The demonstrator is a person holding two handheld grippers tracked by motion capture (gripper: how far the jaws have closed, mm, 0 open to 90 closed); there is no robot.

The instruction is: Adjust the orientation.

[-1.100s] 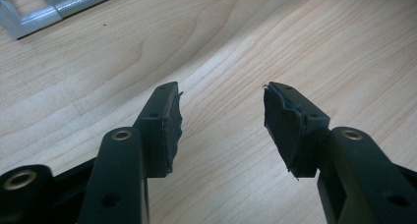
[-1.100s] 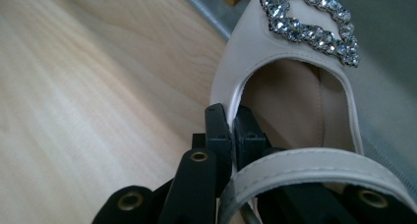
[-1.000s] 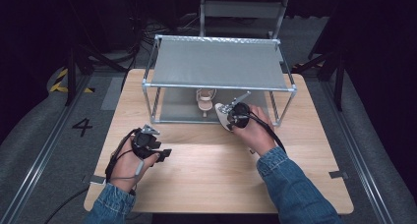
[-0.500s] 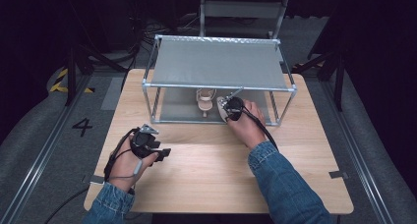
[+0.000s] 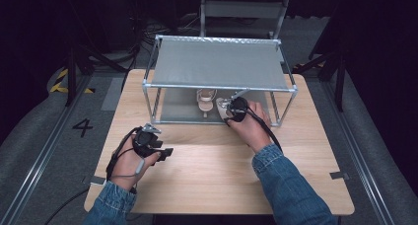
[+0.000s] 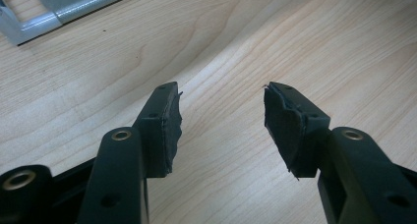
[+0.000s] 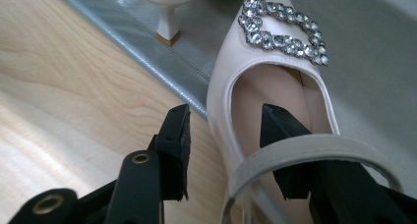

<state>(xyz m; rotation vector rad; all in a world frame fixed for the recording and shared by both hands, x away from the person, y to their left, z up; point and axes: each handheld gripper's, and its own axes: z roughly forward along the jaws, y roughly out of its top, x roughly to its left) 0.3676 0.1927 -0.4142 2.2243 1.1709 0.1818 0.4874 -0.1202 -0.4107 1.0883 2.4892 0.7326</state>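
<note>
The shoe [image 7: 275, 86] lies half on the rack's lower shelf [image 7: 373, 47], heel over the tabletop [image 7: 74, 96]. The right hand-held gripper [image 7: 226, 135] has just opened around its side wall; pulling back could snag the strap and drag it off.

A light wooden table [image 5: 217, 170] stands on grey floor [image 5: 44, 136] in a dark room, a chair [image 5: 244, 10] behind.

The right gripper [image 7: 223, 135] has just been opening its black jaws, which rise from the bottom of the frame astride the side wall of a cream leather shoe with a rhinestone buckle [image 7: 275, 62]. One jaw stands inside the shoe, under its strap, neither pad pressing. At upper left, a second cream shoe's heel [image 7: 168, 22] stands on the grey shelf mat [image 7: 373, 32], beside the pale wooden tabletop [image 7: 64, 101].
</note>
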